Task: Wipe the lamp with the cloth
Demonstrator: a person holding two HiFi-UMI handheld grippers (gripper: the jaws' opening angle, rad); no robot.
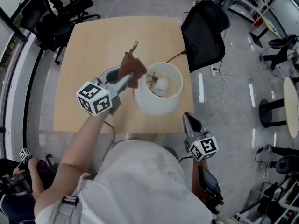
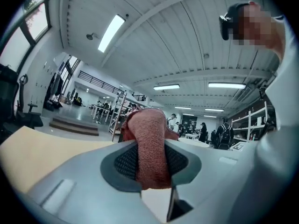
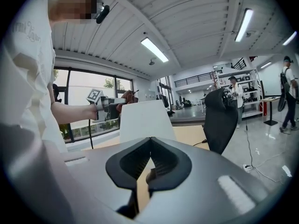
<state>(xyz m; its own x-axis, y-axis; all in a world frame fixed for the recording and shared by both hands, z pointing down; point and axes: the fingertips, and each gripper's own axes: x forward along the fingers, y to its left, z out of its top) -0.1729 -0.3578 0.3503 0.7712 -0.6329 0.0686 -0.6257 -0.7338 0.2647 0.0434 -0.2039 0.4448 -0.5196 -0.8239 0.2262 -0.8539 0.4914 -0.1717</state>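
A white lamp shade [image 1: 159,97] stands on the wooden table [image 1: 93,45], and its bulb [image 1: 161,84] shows through the open top. My left gripper [image 1: 128,80] is raised just left of the shade's rim, shut on a reddish-brown cloth [image 1: 131,68]. In the left gripper view the cloth [image 2: 150,148] fills the gap between the pads and folds over their tips. My right gripper [image 1: 188,118] hovers at the table's near right corner, apart from the lamp. Its jaws meet at the tips with nothing between them [image 3: 150,143]. The right gripper view shows the shade [image 3: 142,120] ahead.
A black office chair [image 1: 205,31] stands against the table's right side, and the lamp's cable [image 1: 175,56] runs toward it. More black chairs [image 1: 60,17] stand off the far left corner. A seated person [image 1: 28,171] is at lower left.
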